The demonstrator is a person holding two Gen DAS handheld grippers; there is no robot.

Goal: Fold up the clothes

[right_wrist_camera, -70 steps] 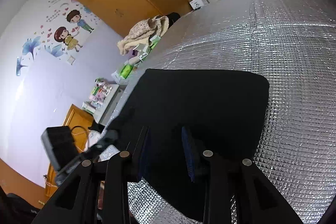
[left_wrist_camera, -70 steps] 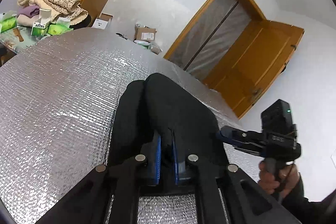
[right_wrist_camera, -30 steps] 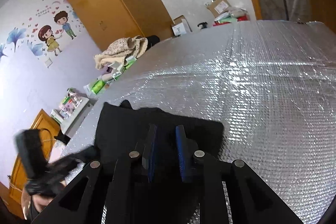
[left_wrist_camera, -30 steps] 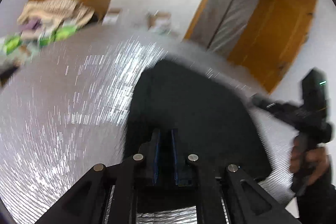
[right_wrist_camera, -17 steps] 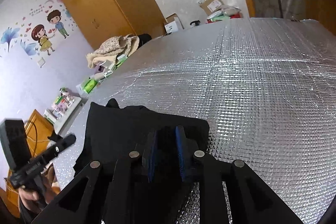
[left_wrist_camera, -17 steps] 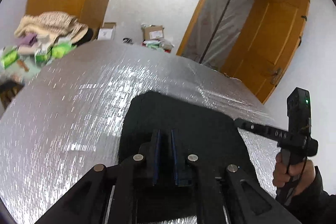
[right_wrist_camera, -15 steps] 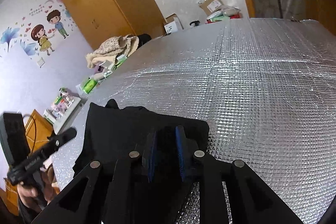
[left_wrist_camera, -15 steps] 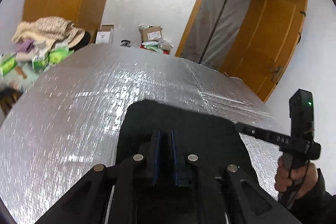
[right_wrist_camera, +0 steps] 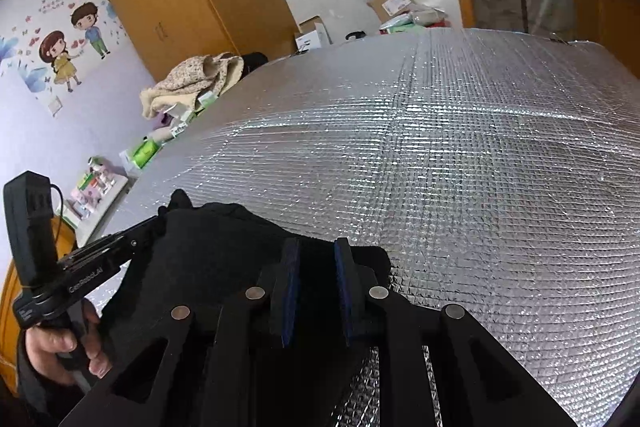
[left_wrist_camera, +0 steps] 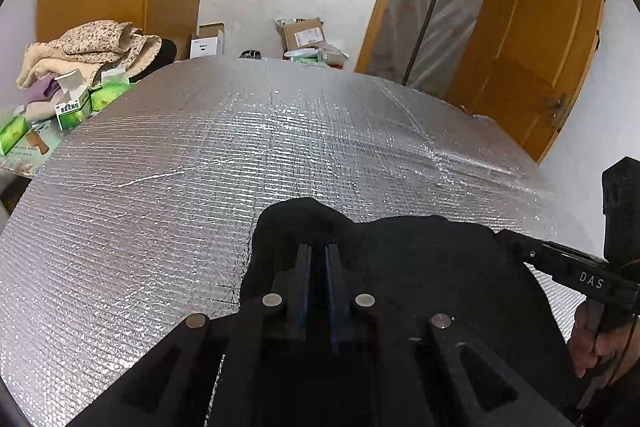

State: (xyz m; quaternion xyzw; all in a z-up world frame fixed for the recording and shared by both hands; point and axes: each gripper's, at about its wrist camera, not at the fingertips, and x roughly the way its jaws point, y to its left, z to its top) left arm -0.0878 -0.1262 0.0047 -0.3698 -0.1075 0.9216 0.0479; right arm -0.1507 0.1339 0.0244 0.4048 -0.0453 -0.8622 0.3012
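A black garment lies bunched on the silver quilted mat at the near edge. My left gripper is shut on a raised fold of the black garment at its left end. My right gripper is over the garment's right end, its blue pads a small gap apart with dark cloth between them; whether they pinch the cloth is unclear. Each gripper shows in the other's view: the right one in the left wrist view and the left one in the right wrist view, both at the garment's edges.
A heap of beige and floral clothes and green boxes sit beyond the mat's left edge. Cardboard boxes lie on the floor behind. An orange door stands at the right. The mat stretches bare ahead of the garment.
Both grippers have pulled the garment toward the near edge, so it sits lower in view and more bunched. The right gripper's pads stand slightly wider than half a second ago.
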